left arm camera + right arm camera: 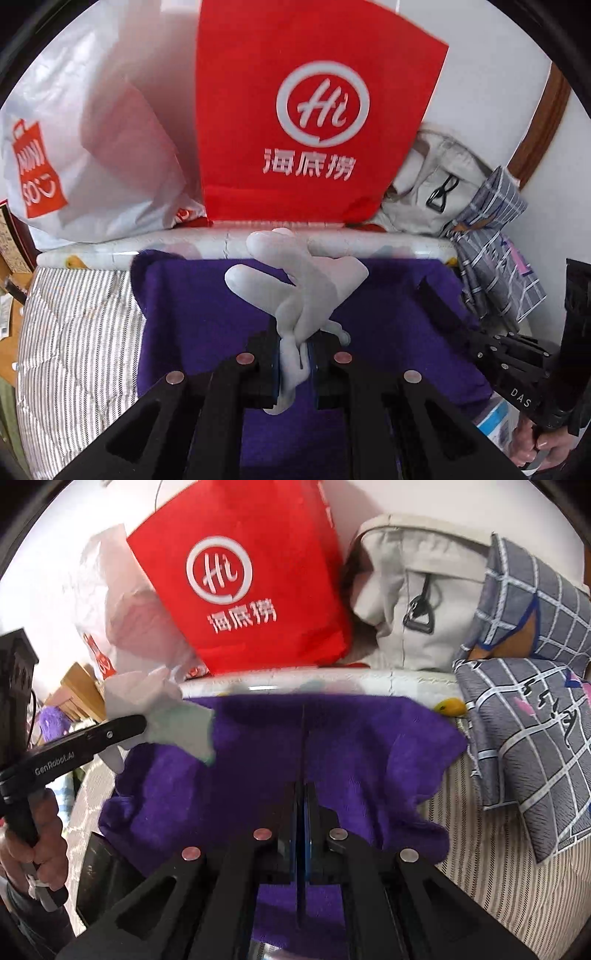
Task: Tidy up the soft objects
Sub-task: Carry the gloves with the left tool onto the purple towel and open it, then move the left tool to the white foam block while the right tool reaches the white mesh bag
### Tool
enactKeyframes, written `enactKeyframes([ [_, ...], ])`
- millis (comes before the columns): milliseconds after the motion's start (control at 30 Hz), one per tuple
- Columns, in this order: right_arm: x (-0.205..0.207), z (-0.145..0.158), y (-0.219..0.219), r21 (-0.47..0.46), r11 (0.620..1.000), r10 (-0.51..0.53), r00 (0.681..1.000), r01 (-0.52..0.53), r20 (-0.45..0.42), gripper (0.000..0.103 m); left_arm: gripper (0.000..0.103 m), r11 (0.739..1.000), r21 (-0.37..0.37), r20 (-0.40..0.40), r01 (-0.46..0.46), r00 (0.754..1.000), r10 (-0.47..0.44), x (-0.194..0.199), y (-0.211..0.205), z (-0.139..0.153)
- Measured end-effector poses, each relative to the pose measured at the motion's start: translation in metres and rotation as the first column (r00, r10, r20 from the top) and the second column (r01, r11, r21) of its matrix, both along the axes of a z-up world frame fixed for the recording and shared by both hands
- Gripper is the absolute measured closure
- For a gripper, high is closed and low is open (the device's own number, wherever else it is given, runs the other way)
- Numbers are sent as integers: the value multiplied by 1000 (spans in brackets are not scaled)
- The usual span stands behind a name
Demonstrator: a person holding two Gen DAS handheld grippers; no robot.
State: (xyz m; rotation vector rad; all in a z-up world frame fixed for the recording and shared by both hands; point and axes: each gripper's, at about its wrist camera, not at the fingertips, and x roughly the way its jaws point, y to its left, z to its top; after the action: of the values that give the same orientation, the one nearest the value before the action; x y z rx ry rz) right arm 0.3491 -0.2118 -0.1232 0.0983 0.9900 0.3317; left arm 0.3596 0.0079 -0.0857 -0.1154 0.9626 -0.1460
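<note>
Ideally, over the striped bed (491, 867), the purple towel (280, 760) stays flat as a landing spot while the left gripper (293, 363), clenched on the white glove (299, 280), lowers it squarely, and the right gripper (303, 834), clenched empty, stays clear.

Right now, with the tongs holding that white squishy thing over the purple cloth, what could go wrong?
1. The left tongs pinch only a thin end of the white soft item; most of it sticks out past them, so it might slip free.
2. The right tongs look shut with nothing between them, above the purple cloth; going lower, they could snag or rumple it.
3. The red bag stands close behind and could get bumped.
</note>
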Motion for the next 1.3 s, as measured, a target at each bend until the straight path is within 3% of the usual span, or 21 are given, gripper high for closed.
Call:
enactKeyframes([
  [133,6,-14,1,-32,999,-4,998,2,-62,100,89,998,55,-57,18,998,-15,7,-5,-16],
  [267,8,-18,-1,-60,998,-8,997,3,-79,96,87,999,49,-85,17,996,-13,10,-2,-24],
  [333,7,-16,-4,-76,997,-22,997,17,-69,96,78,999,41,-94,24,995,-20,10,-1,-25],
  [400,5,-13,-7,-84,996,-33,998,28,-56,96,54,998,50,-97,33,995,-28,7,-1,-25],
  [467,2,-8,-10,-85,996,-43,998,39,-39,90,43,996,82,-92,41,995,-34,4,-2,-25],
  [533,-2,-4,-11,-93,994,-51,998,48,-23,78,39,994,104,-89,43,995,-34,1,-1,-25],
  [733,-28,19,0,-117,992,-42,998,48,55,56,24,993,117,-70,29,997,-21,-10,5,-14],
  [1300,-147,34,10,-89,995,-35,996,42,84,54,22,994,107,24,-9,1000,6,-82,16,35],
])
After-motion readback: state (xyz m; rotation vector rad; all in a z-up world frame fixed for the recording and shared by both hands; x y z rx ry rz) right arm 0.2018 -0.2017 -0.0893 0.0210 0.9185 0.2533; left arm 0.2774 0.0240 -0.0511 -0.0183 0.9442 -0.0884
